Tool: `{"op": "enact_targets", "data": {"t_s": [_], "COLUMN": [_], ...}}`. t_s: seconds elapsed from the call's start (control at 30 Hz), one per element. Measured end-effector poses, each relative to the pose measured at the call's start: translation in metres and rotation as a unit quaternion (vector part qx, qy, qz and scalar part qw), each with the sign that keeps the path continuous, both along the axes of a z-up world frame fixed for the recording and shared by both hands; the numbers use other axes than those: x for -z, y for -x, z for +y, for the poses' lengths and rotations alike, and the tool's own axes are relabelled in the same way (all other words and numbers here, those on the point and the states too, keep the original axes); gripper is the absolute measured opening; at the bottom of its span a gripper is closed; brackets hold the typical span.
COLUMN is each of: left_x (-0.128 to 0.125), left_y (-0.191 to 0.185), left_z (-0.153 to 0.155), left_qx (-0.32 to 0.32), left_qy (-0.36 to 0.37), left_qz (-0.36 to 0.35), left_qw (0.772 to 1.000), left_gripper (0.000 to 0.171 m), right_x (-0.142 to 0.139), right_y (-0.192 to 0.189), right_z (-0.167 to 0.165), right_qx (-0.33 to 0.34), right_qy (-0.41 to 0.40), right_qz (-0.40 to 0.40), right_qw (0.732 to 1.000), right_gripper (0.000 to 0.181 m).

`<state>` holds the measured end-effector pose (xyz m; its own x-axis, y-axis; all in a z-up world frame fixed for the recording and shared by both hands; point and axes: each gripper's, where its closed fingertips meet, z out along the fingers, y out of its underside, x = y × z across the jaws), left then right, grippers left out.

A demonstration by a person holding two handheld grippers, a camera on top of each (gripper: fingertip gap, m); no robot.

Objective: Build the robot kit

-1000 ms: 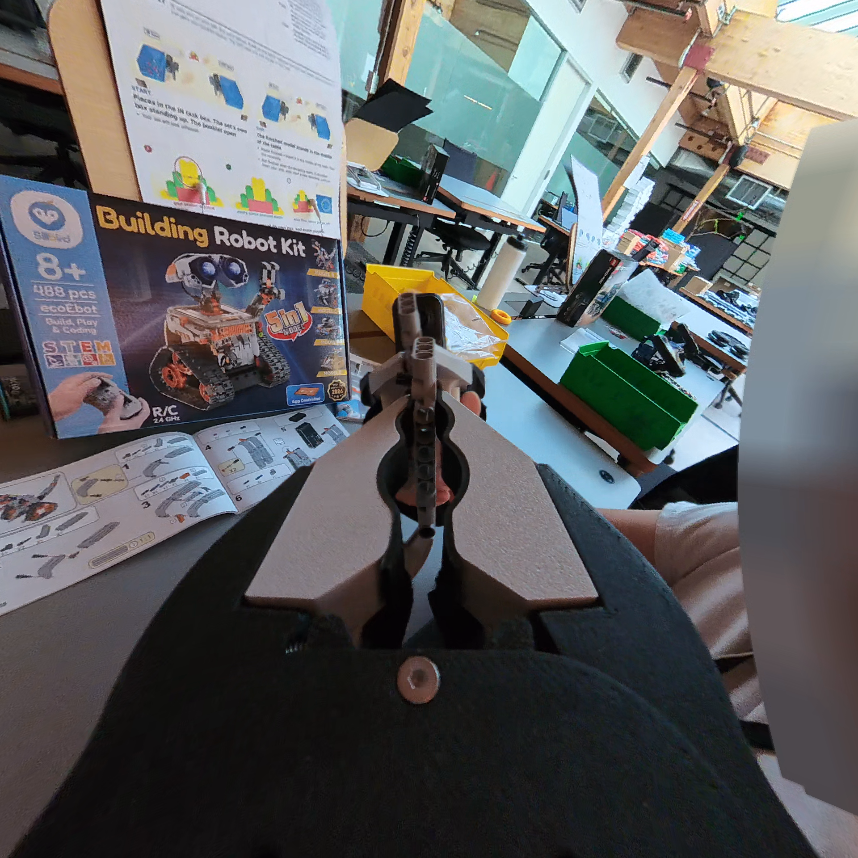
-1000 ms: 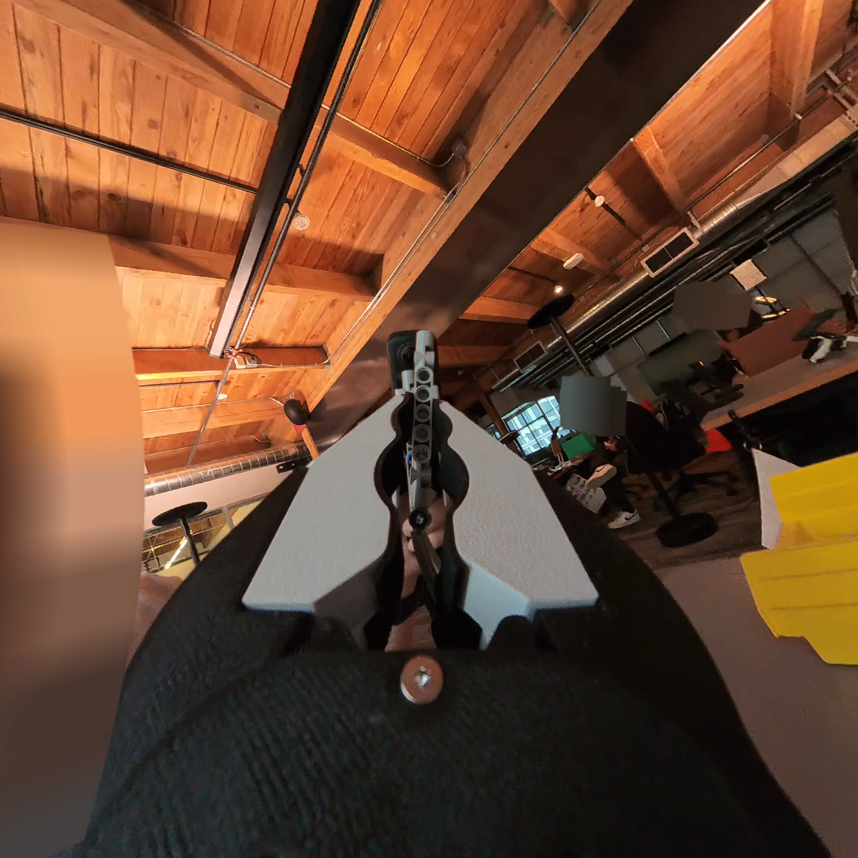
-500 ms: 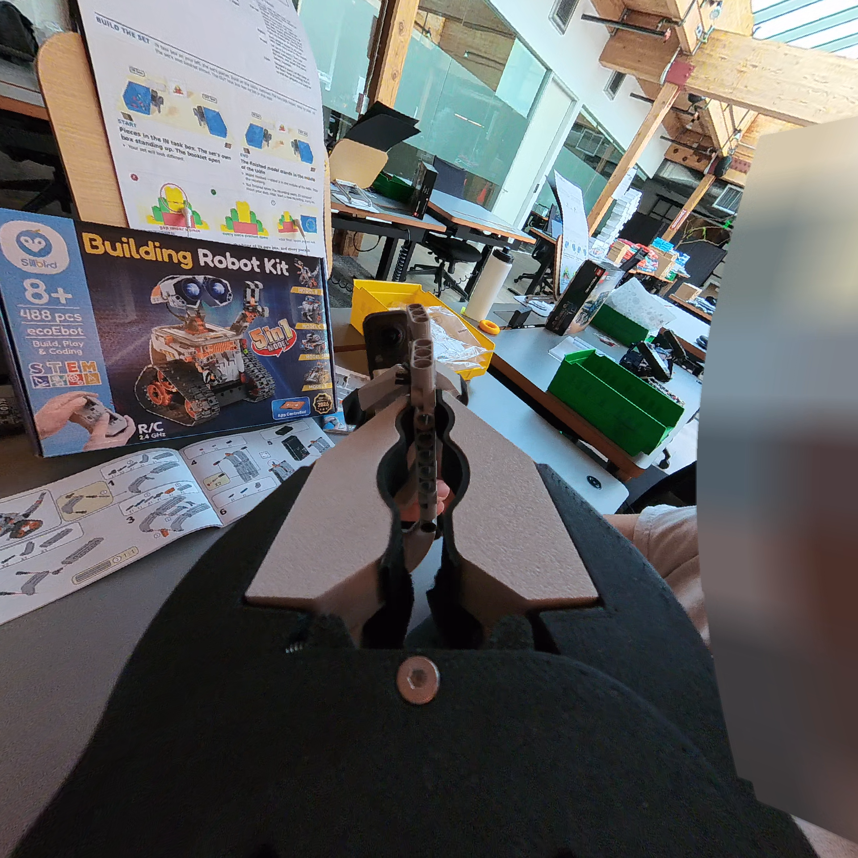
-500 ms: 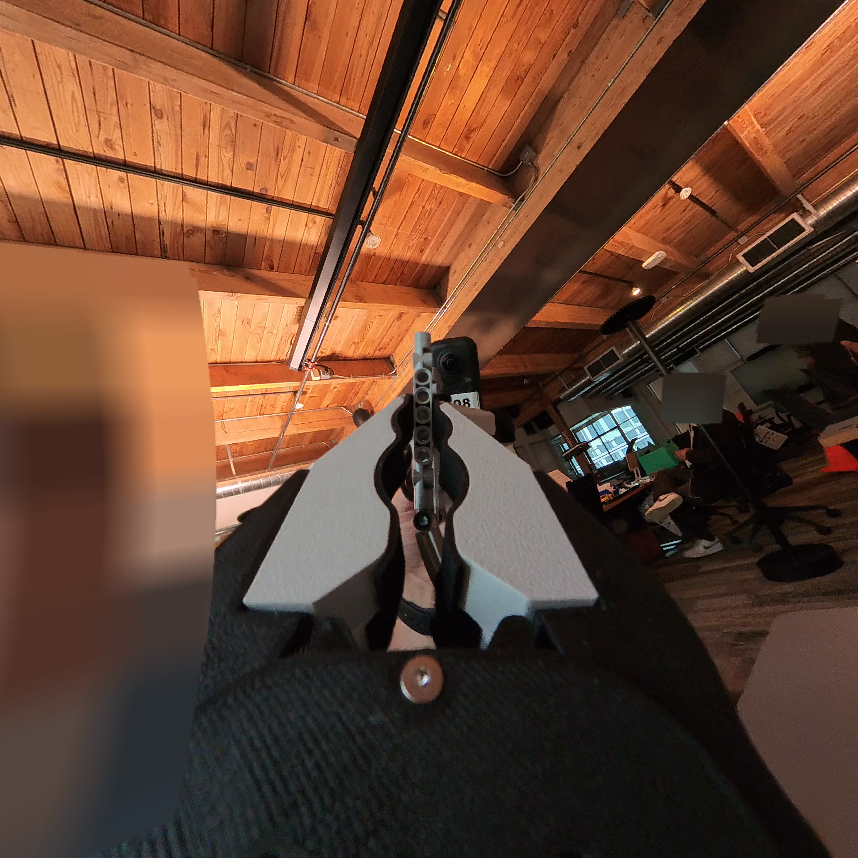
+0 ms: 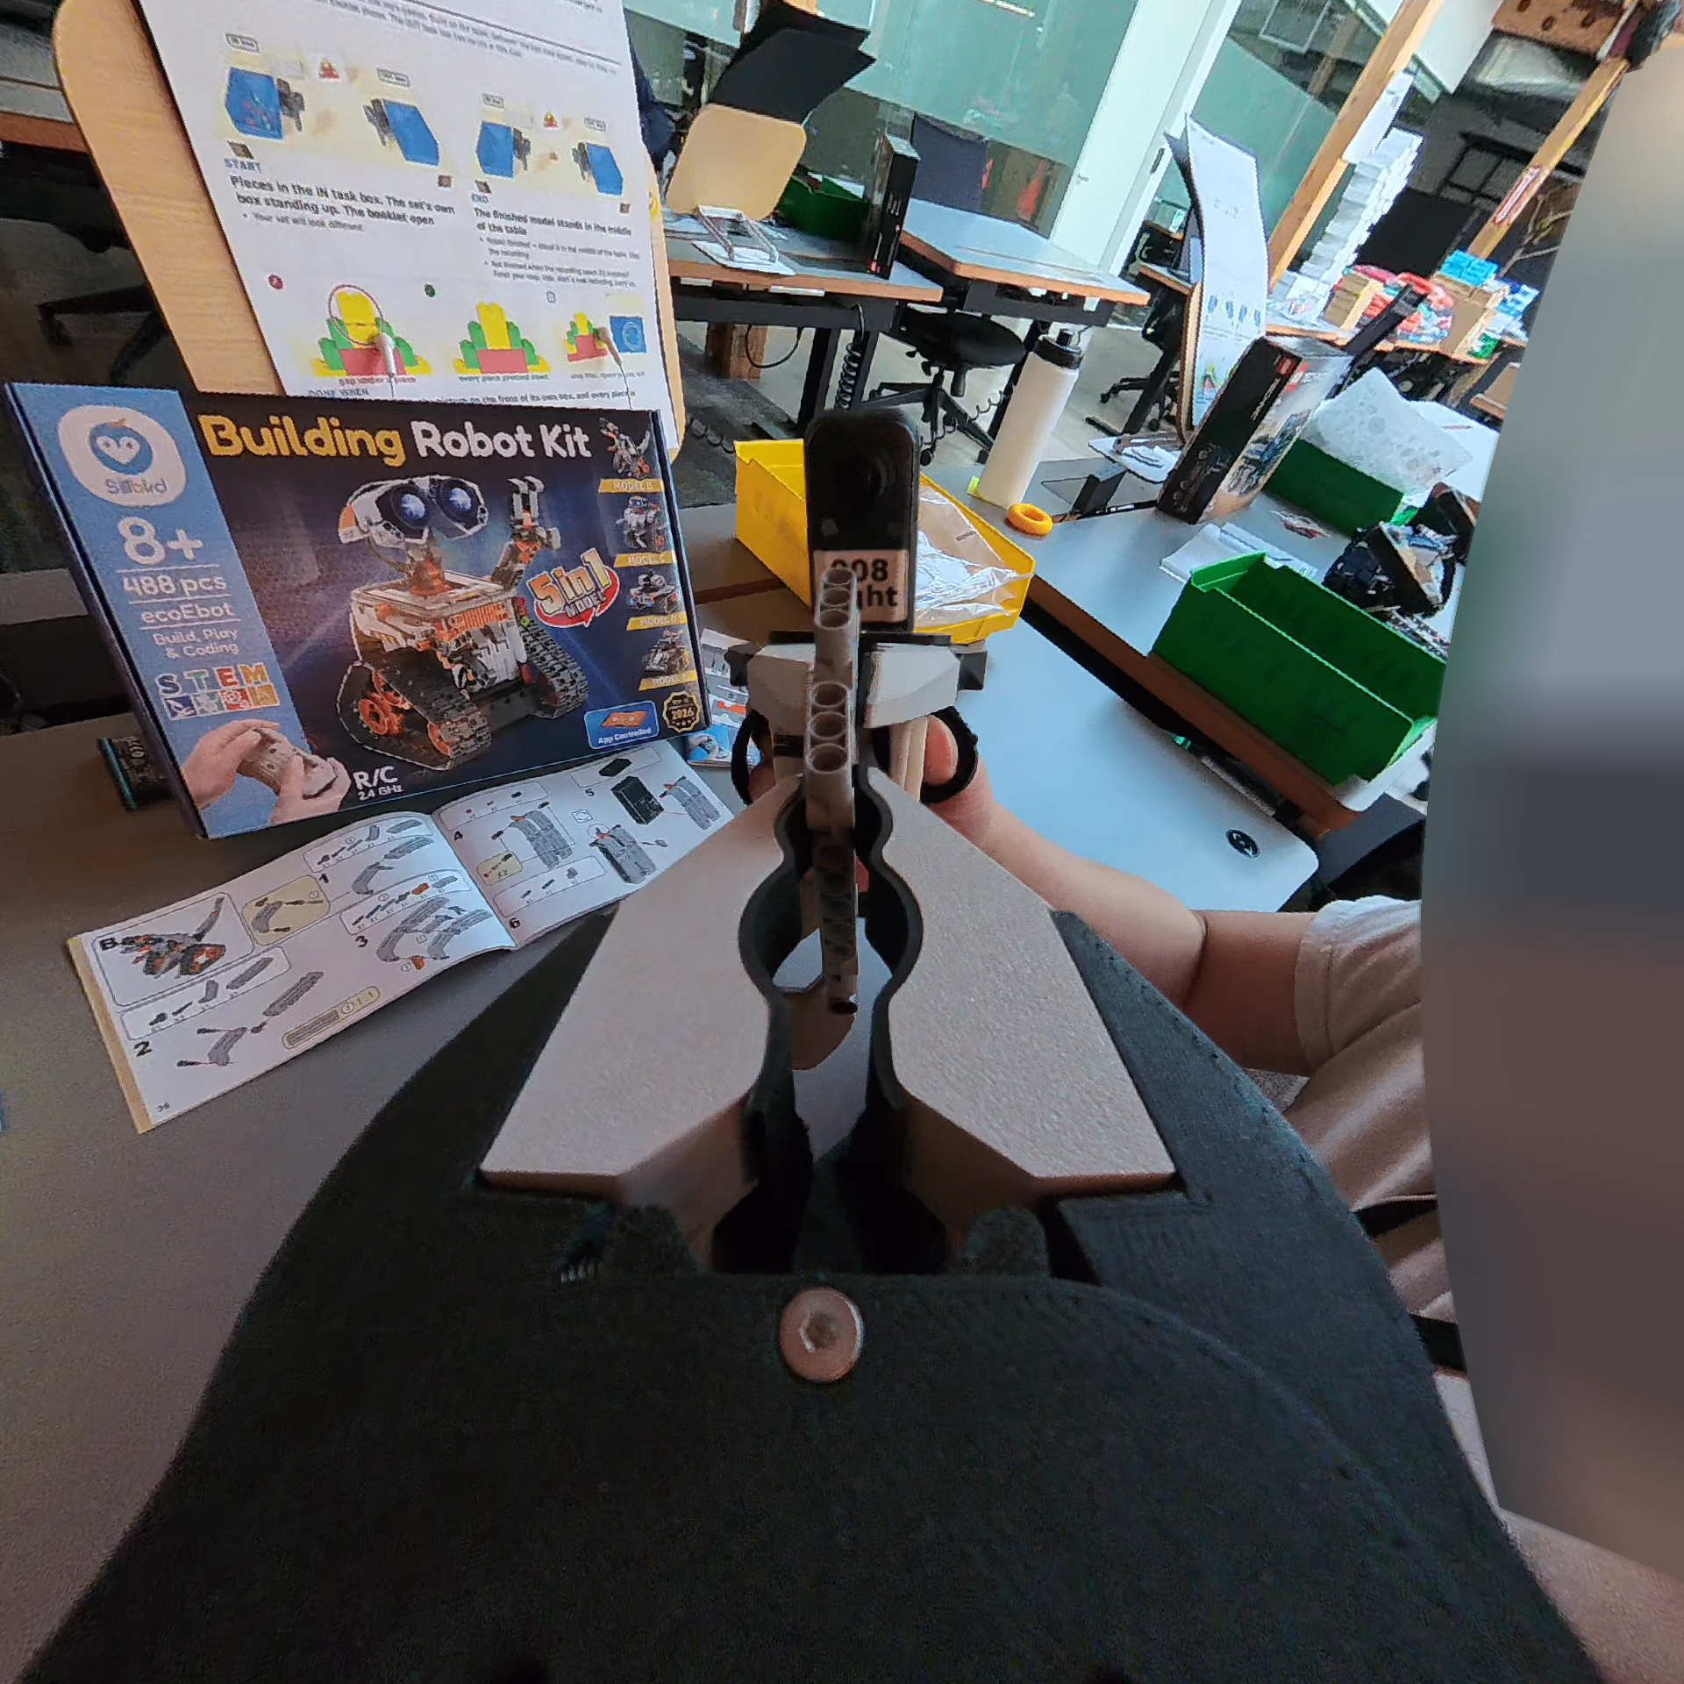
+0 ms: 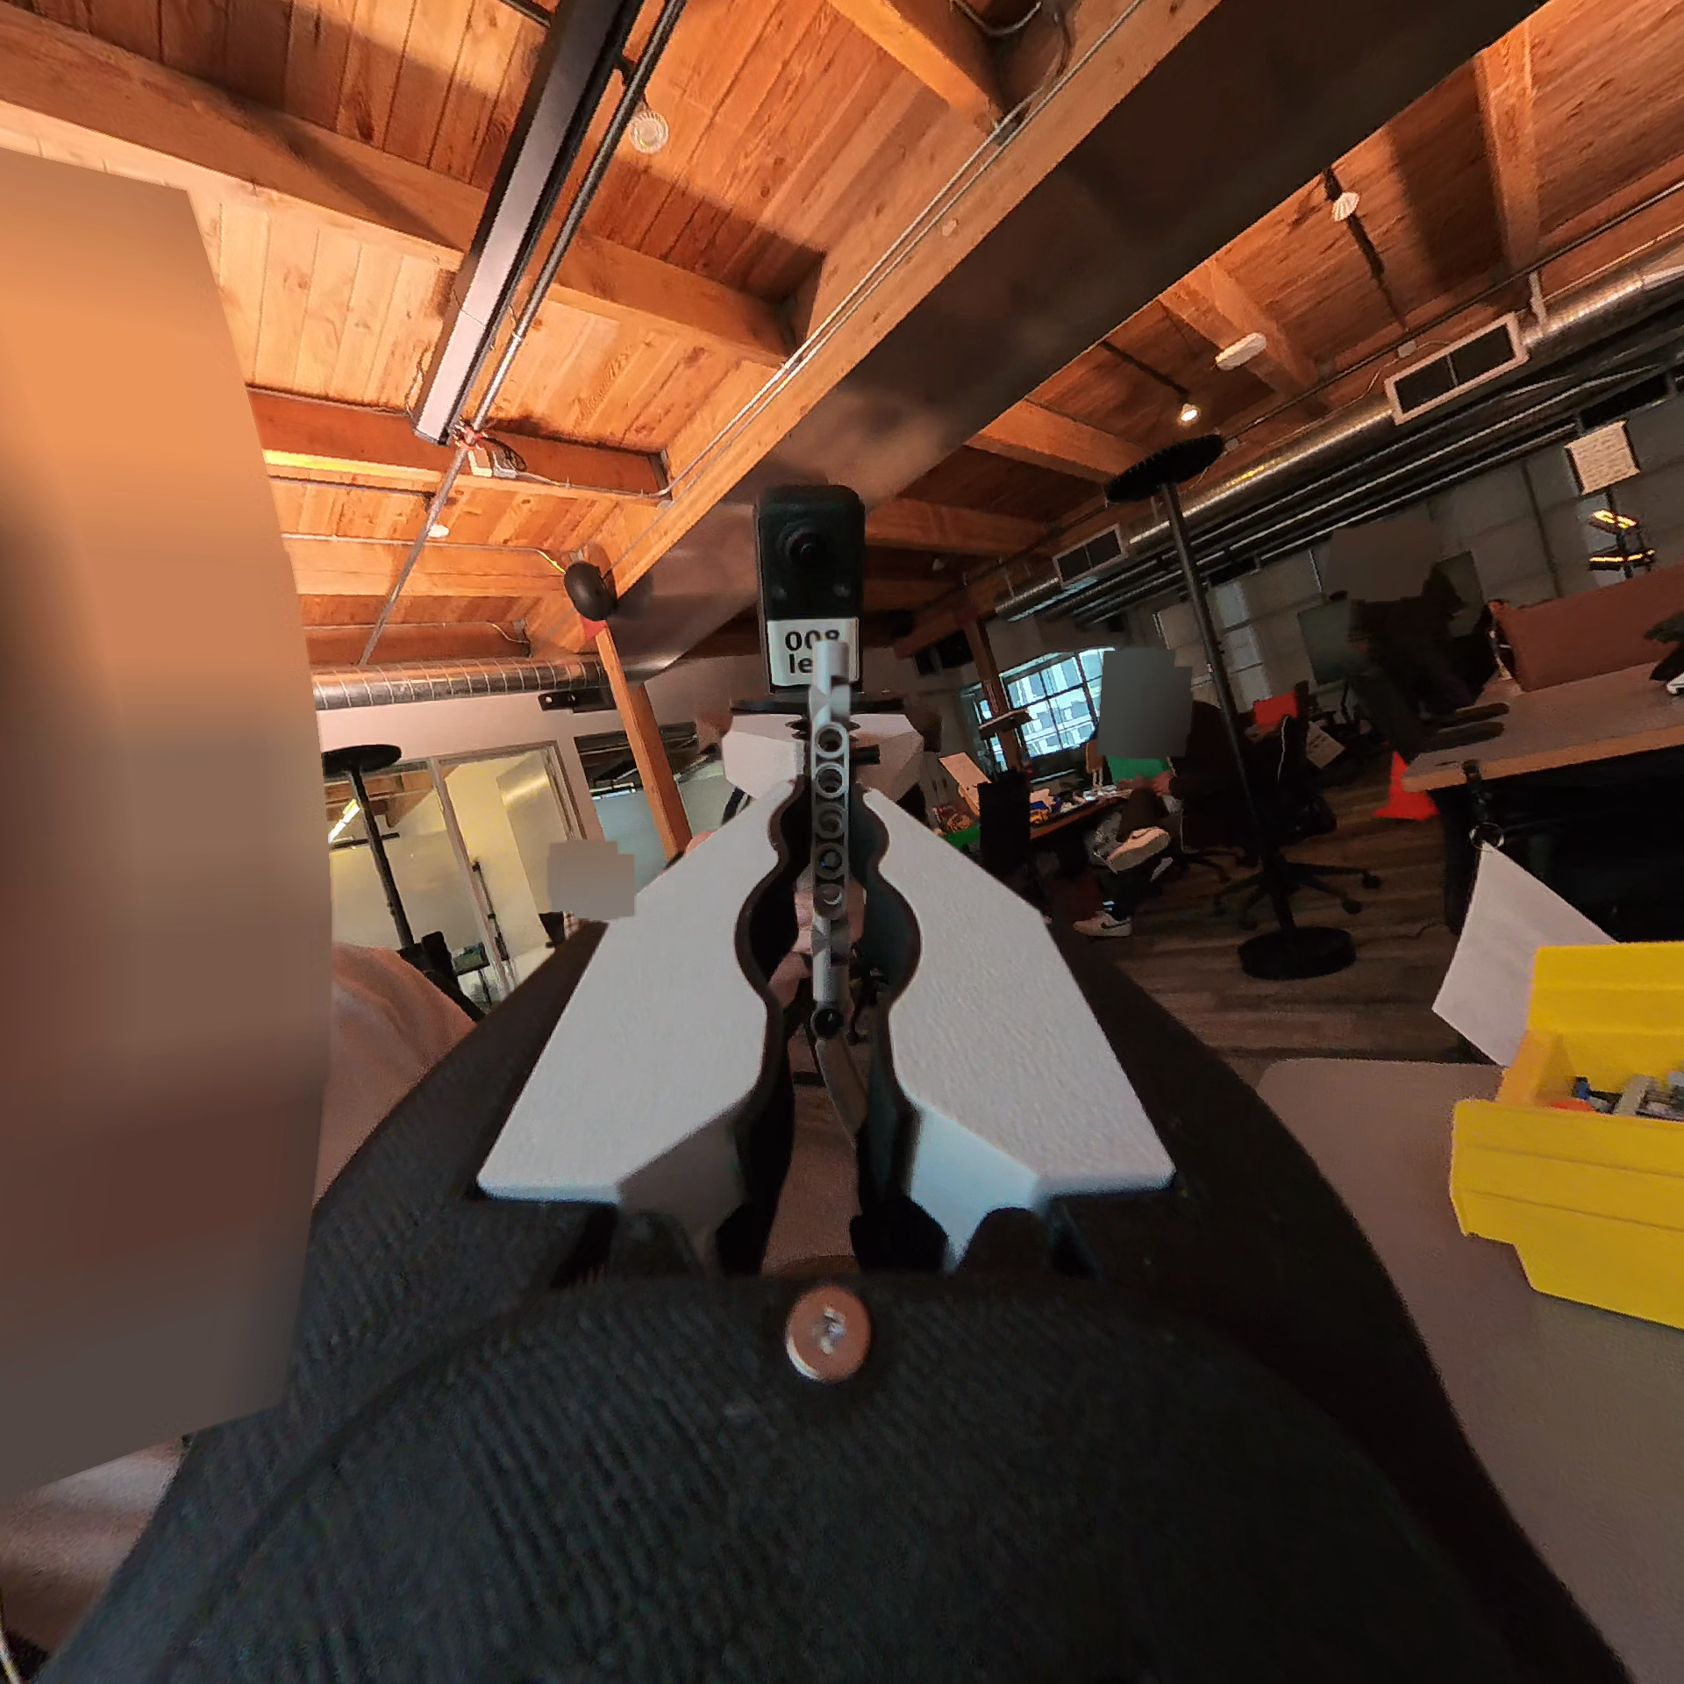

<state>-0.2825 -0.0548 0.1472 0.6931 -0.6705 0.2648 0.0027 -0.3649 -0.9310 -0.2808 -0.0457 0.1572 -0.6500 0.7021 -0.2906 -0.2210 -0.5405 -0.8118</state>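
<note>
Left wrist view: left gripper [image 5: 834, 802] clamped on grey perforated beam [image 5: 834, 729]; printed kit box [image 5: 364, 601] behind. Right gripper [image 6: 834, 811] pinching another holed beam [image 6: 831, 820]; lower end obscured.

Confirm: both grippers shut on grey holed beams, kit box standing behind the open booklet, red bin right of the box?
Bin colour is wrong. The left wrist view shows a yellow bin right of the kit box; the rest holds: left gripper, right gripper, booklet.

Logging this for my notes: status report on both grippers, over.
Left gripper shut on grey beam. Right gripper shut on grey holed beam. Grippers face each other above table.
</note>
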Motion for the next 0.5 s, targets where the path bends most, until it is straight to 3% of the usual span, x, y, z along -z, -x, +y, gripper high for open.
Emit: {"op": "enact_targets", "data": {"t_s": [0.5], "left_x": [-0.019], "left_y": [-0.018], "left_z": [-0.028], "left_qx": [0.046], "left_qy": [0.010], "left_qz": [0.054], "left_qw": [0.997], "left_gripper": [0.005], "right_x": [-0.022], "right_y": [-0.016], "right_z": [-0.028], "right_qx": [-0.018], "right_qy": [-0.048], "right_qz": [0.001], "right_qw": [0.999], "right_gripper": [0.005]}}
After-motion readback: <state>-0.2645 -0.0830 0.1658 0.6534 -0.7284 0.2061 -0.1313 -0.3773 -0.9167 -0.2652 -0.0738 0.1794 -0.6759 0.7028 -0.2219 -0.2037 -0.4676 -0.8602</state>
